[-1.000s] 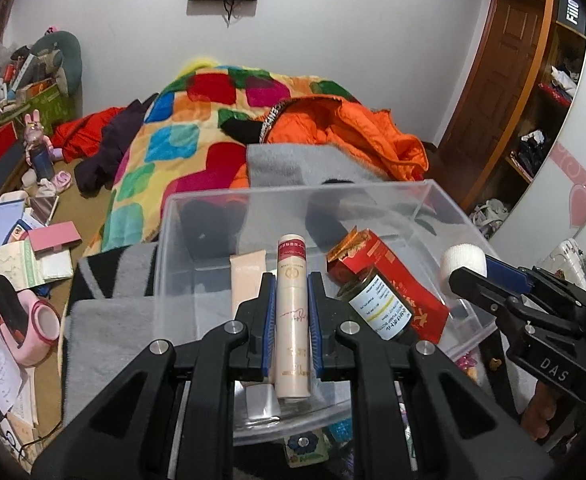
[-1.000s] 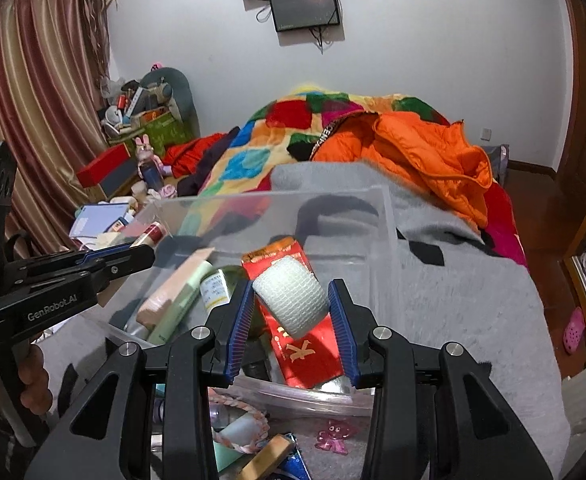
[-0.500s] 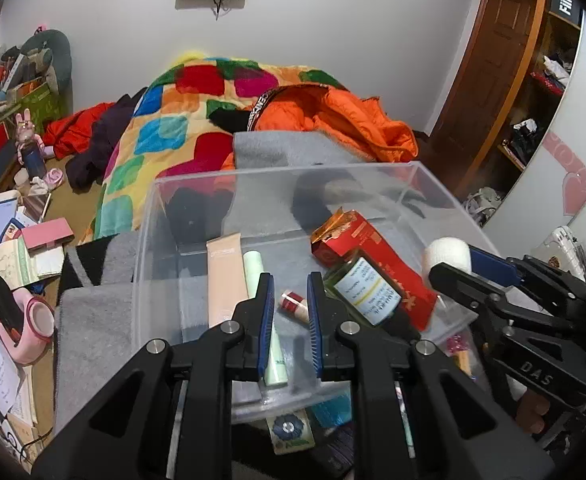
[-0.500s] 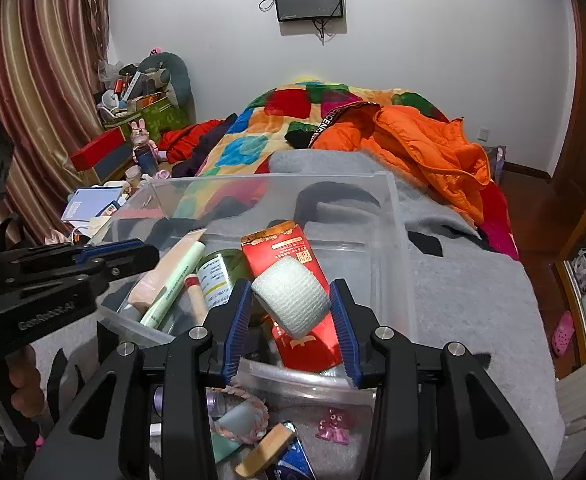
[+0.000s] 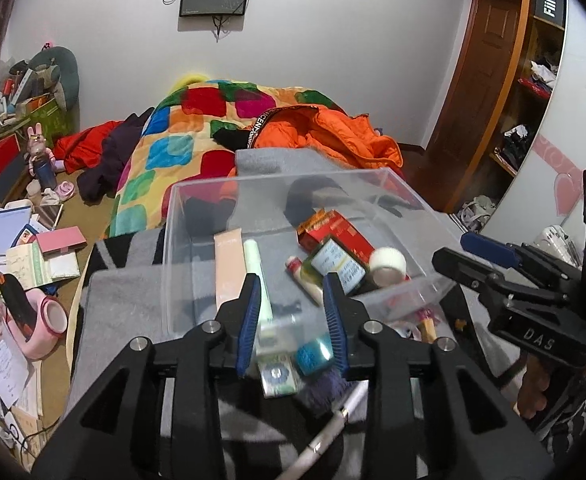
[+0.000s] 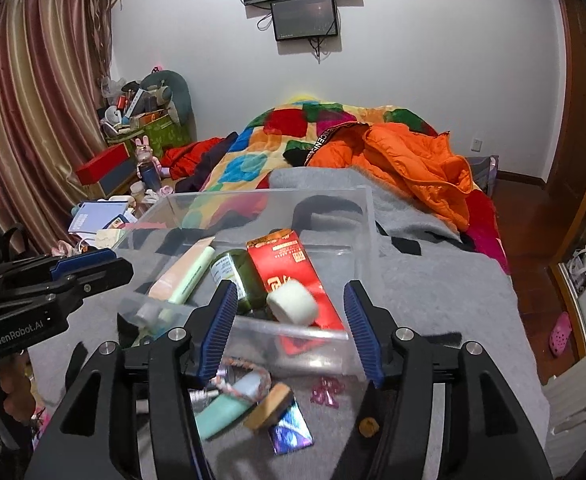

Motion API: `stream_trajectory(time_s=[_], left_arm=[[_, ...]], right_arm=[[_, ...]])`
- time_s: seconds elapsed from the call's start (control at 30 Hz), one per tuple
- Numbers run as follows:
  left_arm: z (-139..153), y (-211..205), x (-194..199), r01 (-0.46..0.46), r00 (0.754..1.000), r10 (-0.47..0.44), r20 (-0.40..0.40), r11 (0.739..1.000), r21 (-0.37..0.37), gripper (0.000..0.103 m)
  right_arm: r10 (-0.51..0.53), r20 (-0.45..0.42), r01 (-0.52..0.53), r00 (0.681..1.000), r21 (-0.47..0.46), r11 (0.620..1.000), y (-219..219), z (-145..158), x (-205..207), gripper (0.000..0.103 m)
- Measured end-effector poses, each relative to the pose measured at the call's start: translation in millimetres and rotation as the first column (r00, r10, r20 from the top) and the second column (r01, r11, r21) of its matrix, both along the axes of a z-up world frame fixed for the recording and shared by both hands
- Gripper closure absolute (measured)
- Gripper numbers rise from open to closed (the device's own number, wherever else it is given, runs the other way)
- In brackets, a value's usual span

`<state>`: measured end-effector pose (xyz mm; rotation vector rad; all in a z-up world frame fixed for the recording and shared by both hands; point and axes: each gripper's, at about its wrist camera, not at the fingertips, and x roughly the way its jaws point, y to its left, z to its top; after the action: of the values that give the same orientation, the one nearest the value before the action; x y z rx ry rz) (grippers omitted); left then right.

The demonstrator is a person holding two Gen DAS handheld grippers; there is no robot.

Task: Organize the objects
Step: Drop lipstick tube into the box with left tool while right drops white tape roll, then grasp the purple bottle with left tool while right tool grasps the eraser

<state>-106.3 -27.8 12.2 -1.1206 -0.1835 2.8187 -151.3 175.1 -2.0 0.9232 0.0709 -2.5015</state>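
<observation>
While both hover at the clear bin (image 6: 357, 216), left tool (image 5: 293, 312) and right tool (image 6: 289, 328) gape, holding nothing.

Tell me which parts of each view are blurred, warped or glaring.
Left wrist view: the small items between the open jaws are motion-smeared, and the door frame bows from fisheye distortion. Right wrist view: the white tape roll in the clear bin is smeared, and the curtain curves; no strong glare.
</observation>
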Motion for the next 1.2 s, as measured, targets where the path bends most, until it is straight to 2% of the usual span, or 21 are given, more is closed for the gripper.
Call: stream_trajectory(time_s=[0.23, 0.47, 0.7, 0.77, 0.8, 0.93, 1.1, 1.2], left_arm=[[-19, 7, 18, 0.007, 0.999, -0.007, 0.037, 1.000, 0.001, 0.068], [-43, 17, 33, 0.037, 0.996, -0.039, 0.085, 0.999, 0.026, 0.068], [-58, 32, 29, 0.069, 0.991, -0.069, 0.117, 0.998, 0.009, 0.067], [-59, 32, 28, 0.084, 0.989, -0.087, 0.119, 0.996, 0.029, 0.067], [-59, 32, 28, 0.092, 0.988, -0.096, 0.121, 0.995, 0.041, 0.067], [-57, 36, 35, 0.120, 0.985, -0.124, 0.118, 0.992, 0.039, 0.067], [-52, 43, 47, 0.173, 0.978, -0.175, 0.113, 0.984, 0.033, 0.067], [-54, 45, 41, 0.185, 0.975, -0.184, 0.127, 0.983, 0.007, 0.067]], right_arm=[[-0.005, 0.016, 0.005, 1.000, -0.006, 1.000, 12, -7, 19, 0.046], [0.021, 0.087, -0.020, 0.996, -0.014, 1.000, 14, -29, 31, 0.045], [0.047, 0.132, -0.049, 0.990, 0.013, 0.999, 0, -53, 35, 0.045], [0.051, 0.136, -0.055, 0.989, 0.027, 0.998, -2, -58, 35, 0.046], [0.052, 0.138, -0.057, 0.989, 0.029, 0.998, -2, -60, 35, 0.048], [0.050, 0.149, -0.054, 0.988, 0.023, 0.998, 3, -63, 35, 0.067], [0.052, 0.152, -0.051, 0.987, -0.006, 0.999, 14, -63, 38, 0.079], [0.046, 0.150, -0.045, 0.988, -0.007, 0.999, 17, -63, 39, 0.080]])
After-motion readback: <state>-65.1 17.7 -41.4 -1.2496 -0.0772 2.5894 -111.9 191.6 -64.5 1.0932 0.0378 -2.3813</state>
